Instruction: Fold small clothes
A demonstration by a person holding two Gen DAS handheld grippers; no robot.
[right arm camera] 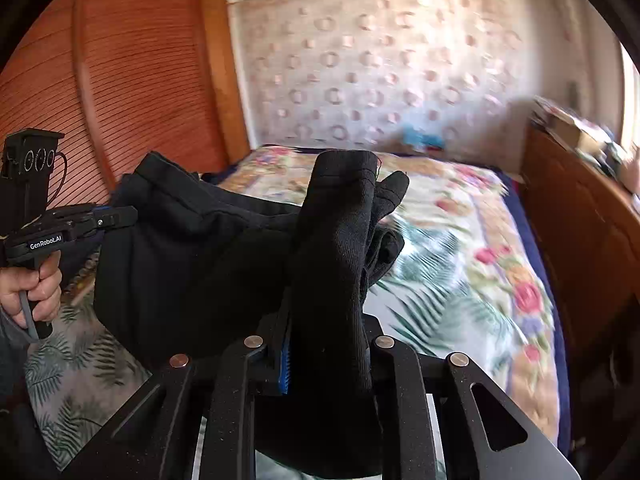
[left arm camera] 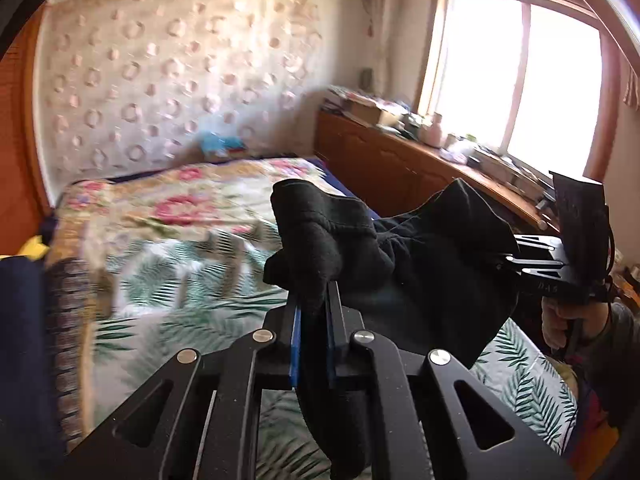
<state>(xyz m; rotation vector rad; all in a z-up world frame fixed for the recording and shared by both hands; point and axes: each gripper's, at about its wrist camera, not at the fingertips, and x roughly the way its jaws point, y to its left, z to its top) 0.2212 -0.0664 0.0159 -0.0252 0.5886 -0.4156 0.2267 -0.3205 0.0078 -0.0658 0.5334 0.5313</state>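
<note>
A small black garment [left arm camera: 420, 264] hangs stretched between both grippers above the bed. In the left wrist view my left gripper [left arm camera: 314, 308] is shut on one bunched edge of it, cloth pinched between the blue pads. My right gripper [left arm camera: 508, 258] comes in from the right, its fingertips buried in the opposite edge. In the right wrist view the right gripper [right arm camera: 326, 336] is shut on a thick fold of the black garment [right arm camera: 192, 264], which drapes over its fingers. The left gripper [right arm camera: 128, 216] holds the far left edge there.
The bed [left arm camera: 180, 280] with a palm-leaf and floral cover lies below. A wooden cabinet [left arm camera: 400, 168] with clutter on top runs along its right side under a bright window [left arm camera: 520, 80]. A ribbed wooden panel [right arm camera: 120, 80] stands at the left. A hand [right arm camera: 32, 288] grips the left handle.
</note>
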